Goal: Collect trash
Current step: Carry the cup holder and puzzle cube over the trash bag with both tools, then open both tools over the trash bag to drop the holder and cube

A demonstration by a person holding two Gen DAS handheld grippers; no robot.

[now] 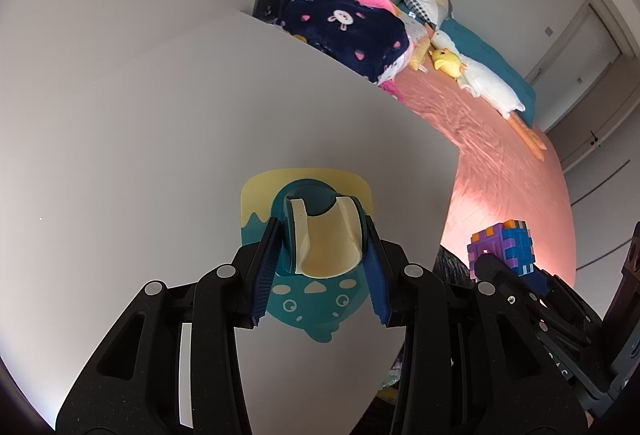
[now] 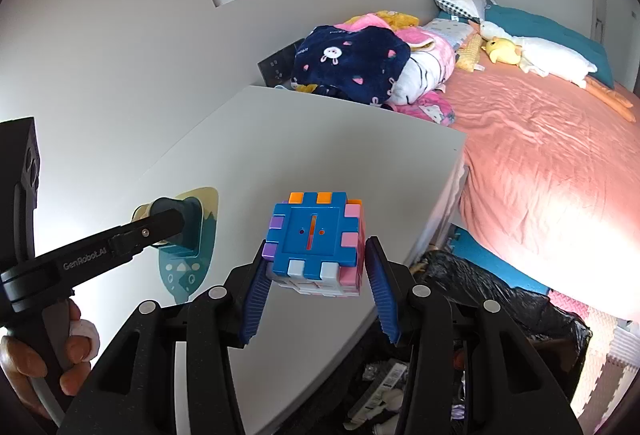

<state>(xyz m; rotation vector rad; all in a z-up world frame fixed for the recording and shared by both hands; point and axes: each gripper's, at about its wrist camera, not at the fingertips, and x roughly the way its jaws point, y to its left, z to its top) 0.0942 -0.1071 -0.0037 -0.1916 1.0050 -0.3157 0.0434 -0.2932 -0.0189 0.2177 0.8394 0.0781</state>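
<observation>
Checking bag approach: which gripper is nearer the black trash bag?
Right. The right gripper, shut on the block cube, hangs beside the trash bag; the left gripper is farther over the table.

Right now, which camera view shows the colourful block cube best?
The right wrist view: the cube sits centred between the right gripper fingers, its blue face fully visible. The left wrist view shows it only small at the edge, partly hidden.
</observation>
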